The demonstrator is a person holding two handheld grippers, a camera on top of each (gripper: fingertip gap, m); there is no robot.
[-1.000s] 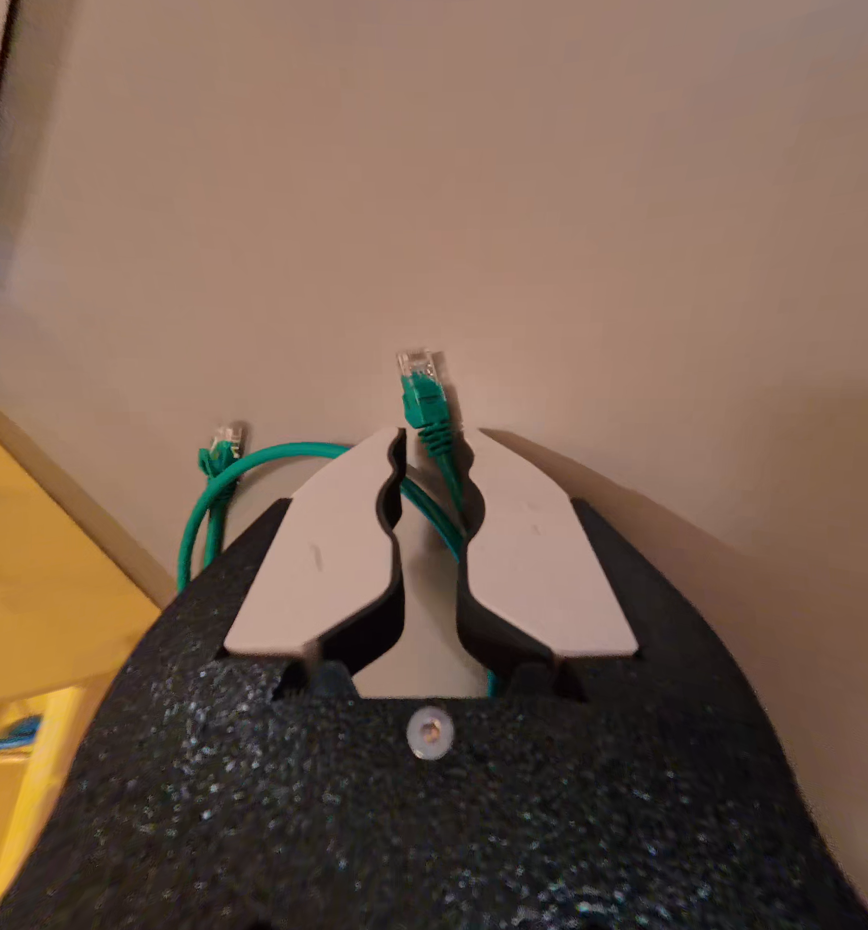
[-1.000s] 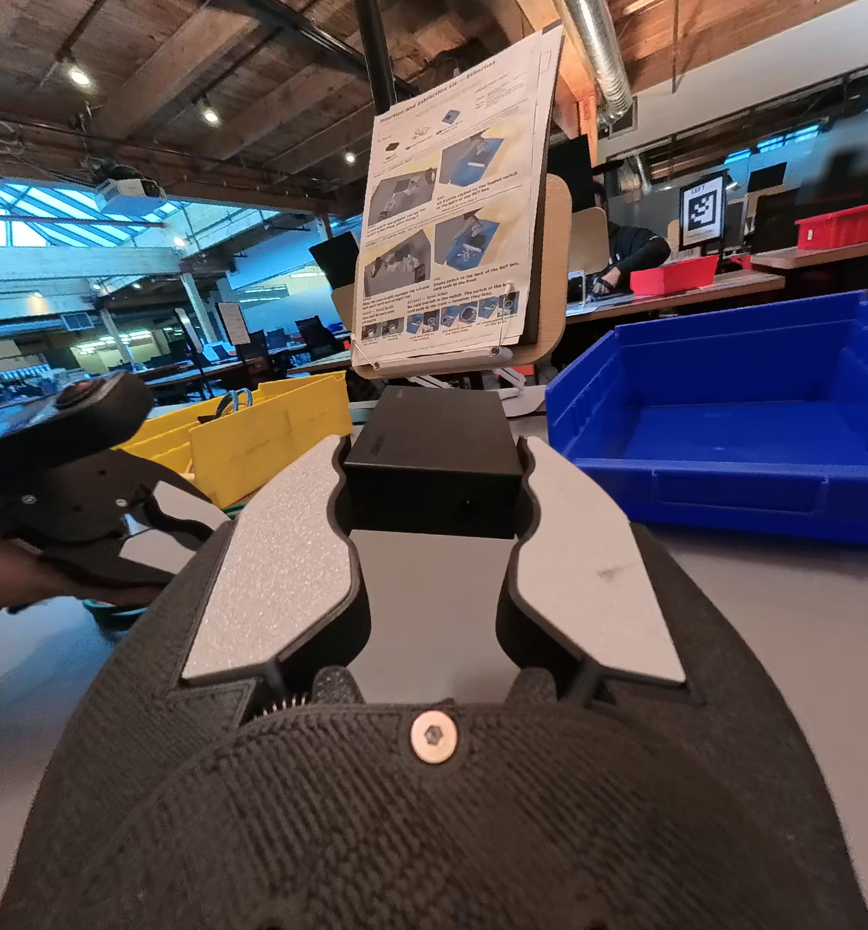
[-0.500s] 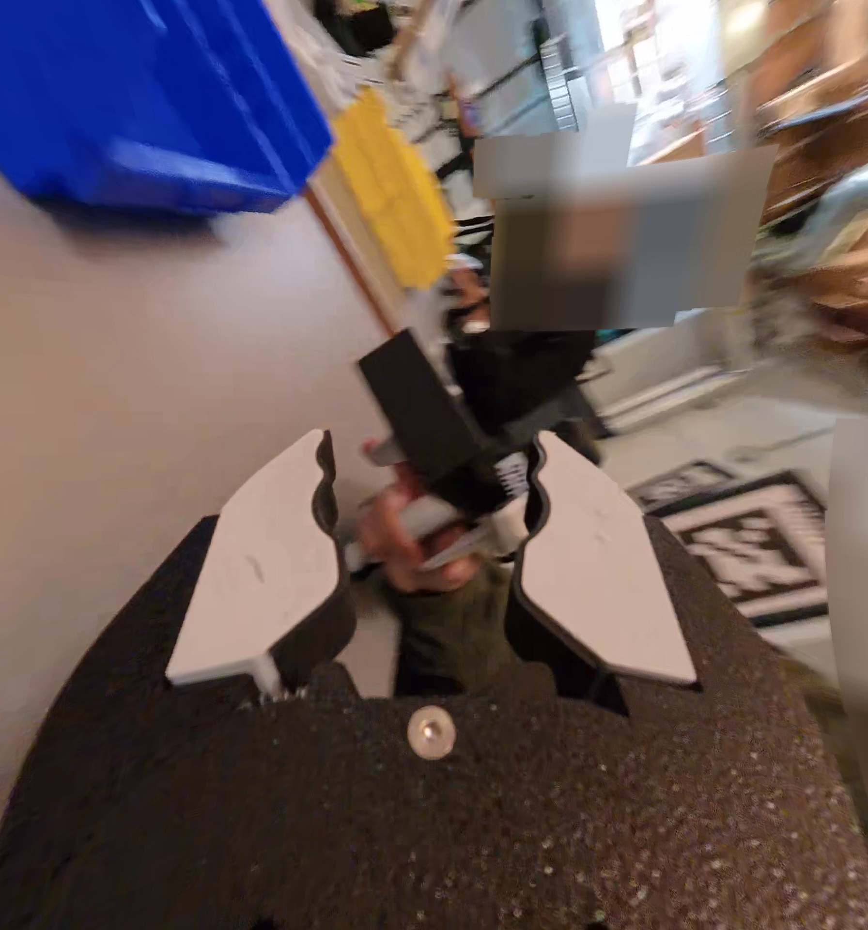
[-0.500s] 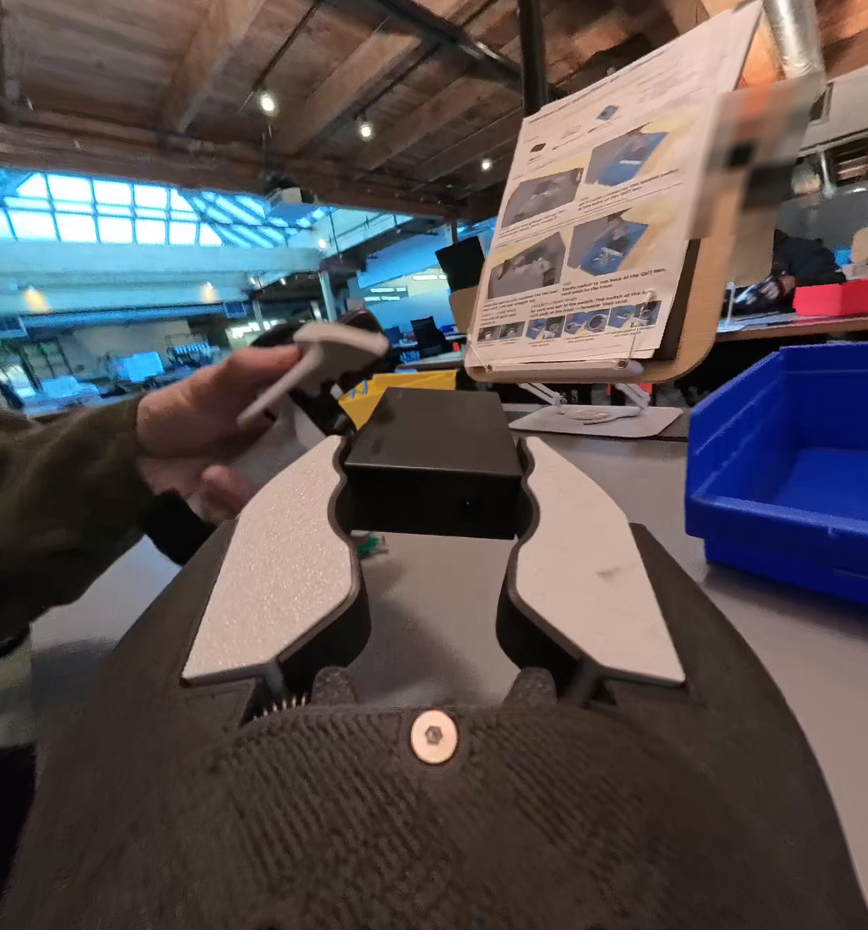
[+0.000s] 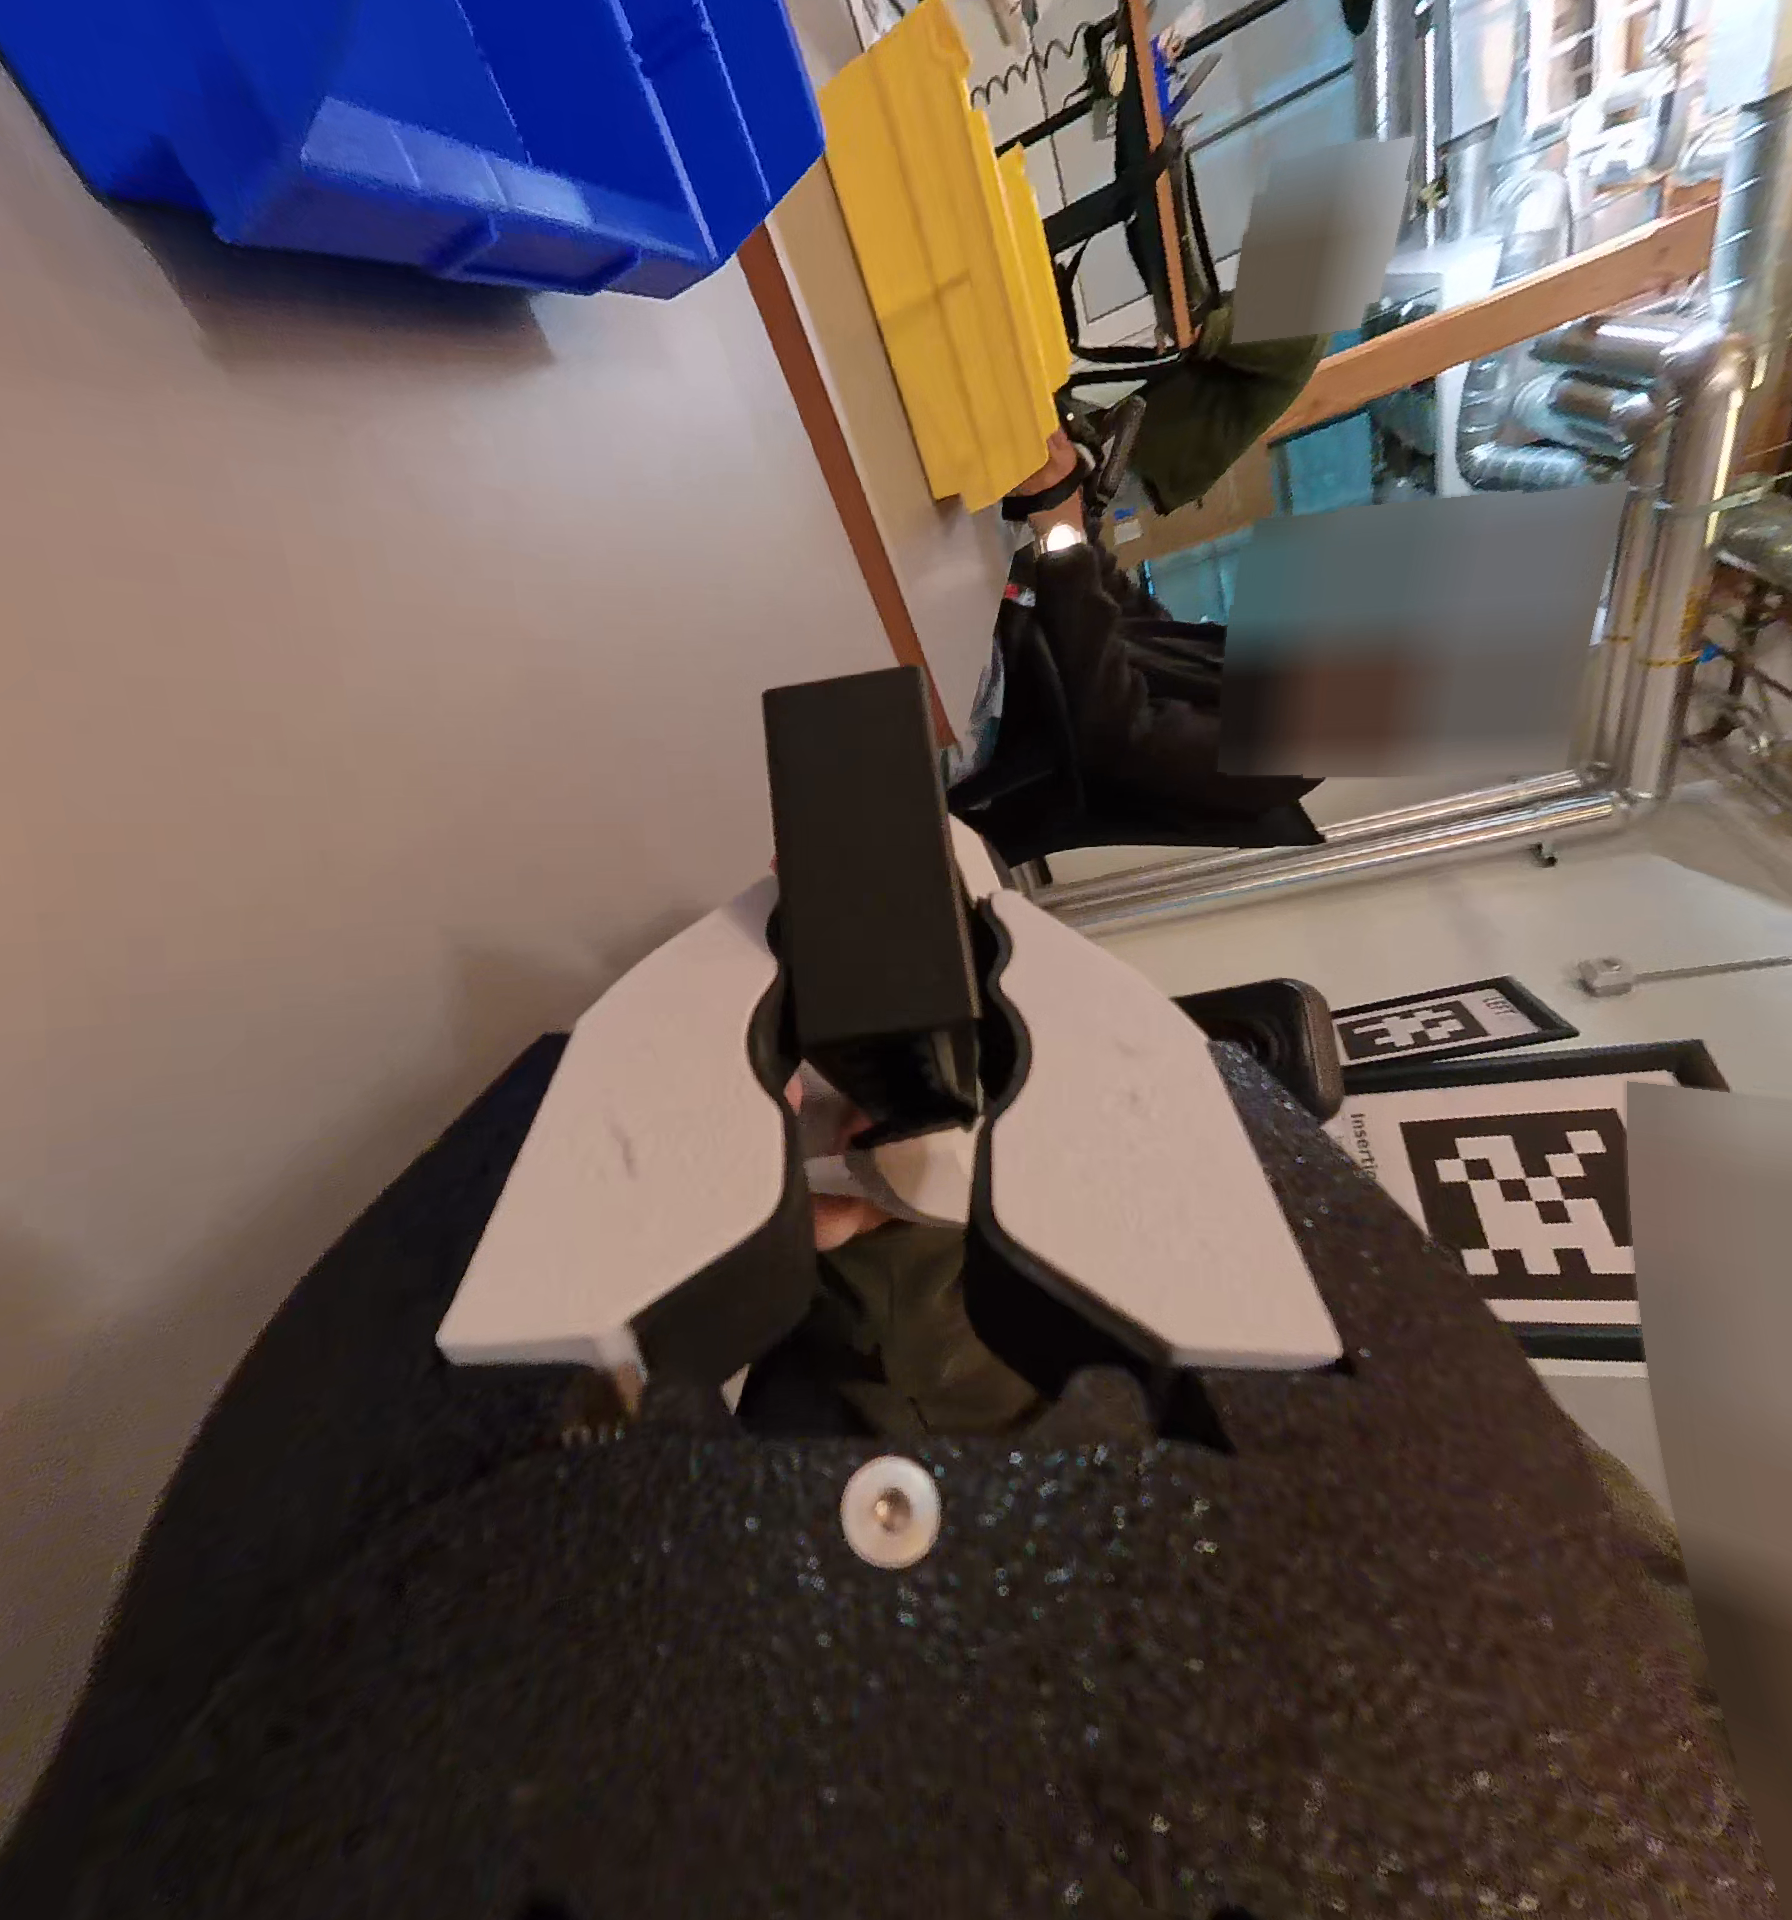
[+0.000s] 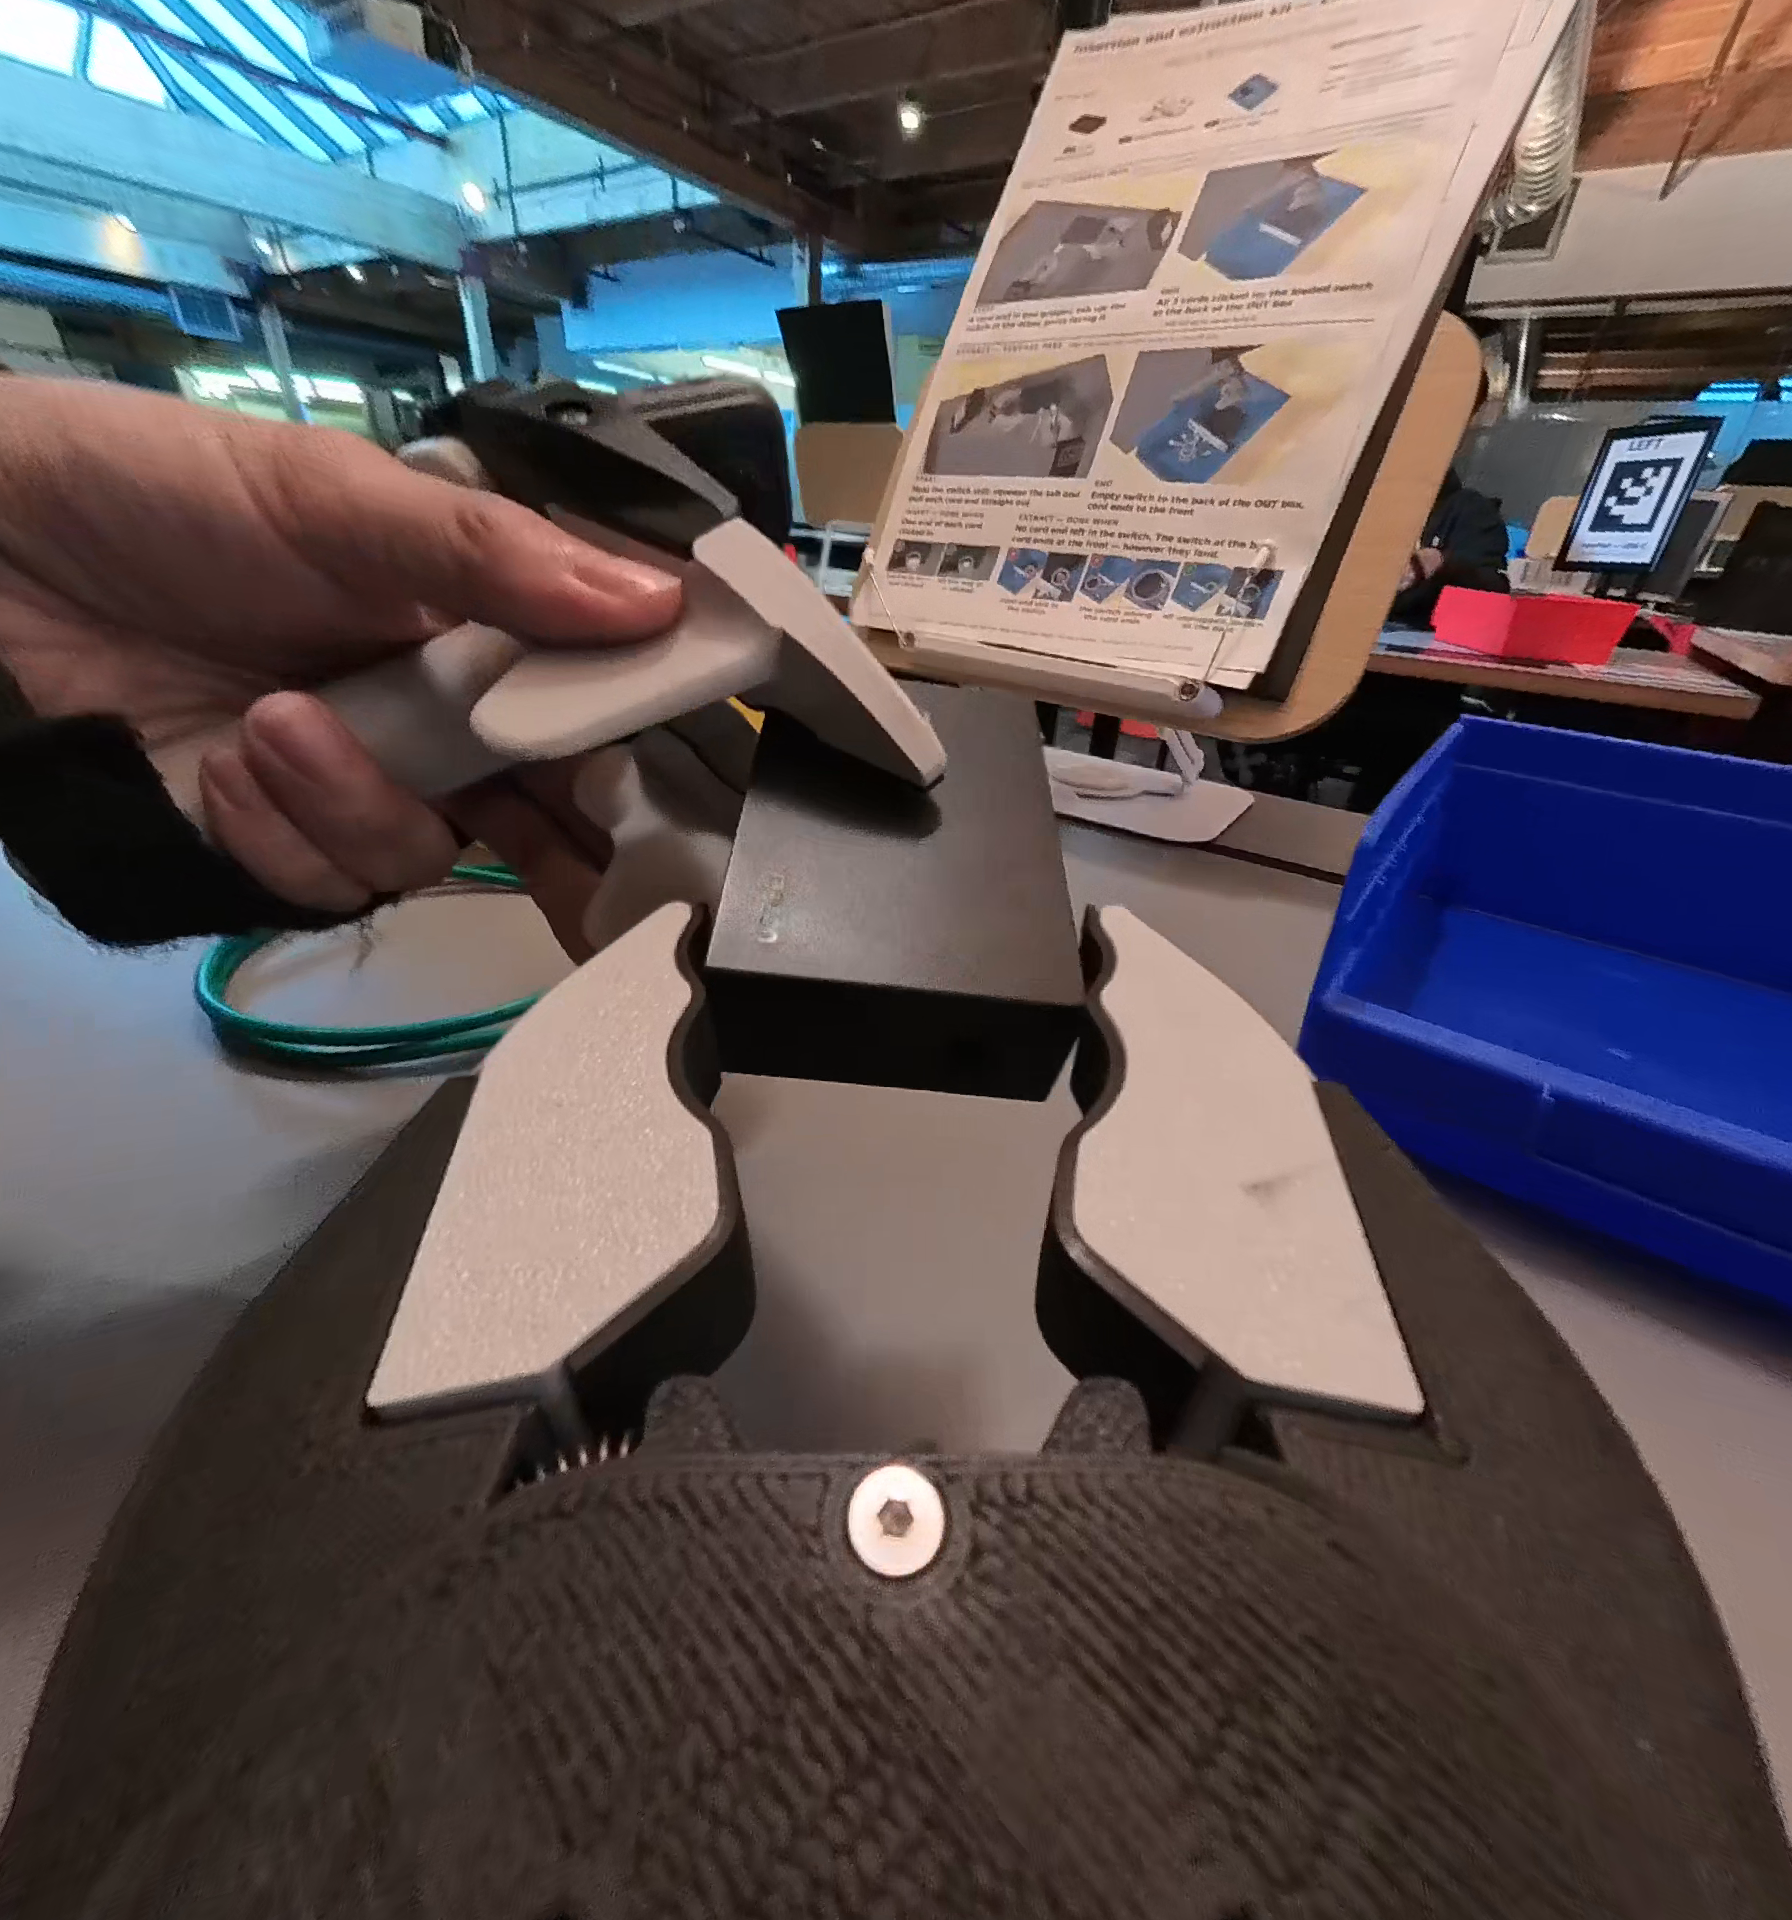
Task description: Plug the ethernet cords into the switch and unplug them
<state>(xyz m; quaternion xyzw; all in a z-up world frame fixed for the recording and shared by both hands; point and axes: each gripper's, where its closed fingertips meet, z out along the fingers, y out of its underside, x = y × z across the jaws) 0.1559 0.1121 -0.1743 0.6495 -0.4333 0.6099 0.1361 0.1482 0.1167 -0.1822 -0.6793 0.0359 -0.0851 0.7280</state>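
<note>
Green cord [image 6: 352, 1023] — right wrist view only.

Matt black switch [image 6: 892, 935]; glossy blue plastic bin [image 6: 1598, 1039].

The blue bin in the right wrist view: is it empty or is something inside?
Empty where visible: the blue bin shows only bare blue floor; its front wall hides the nearest strip.

Indoor light was even and moderately bright, with small ceiling spot lamps [image 6: 908, 114] and blue-tinted daylight from skylight panes [image 6: 92, 62] at upper left. The glossy blue plastic bin [image 5: 435, 135] cast a soft shadow on the grey tabletop [image 5: 352, 623]. Wide-angle bending showed at edges (left view rolled sideways); background was soft.
</note>
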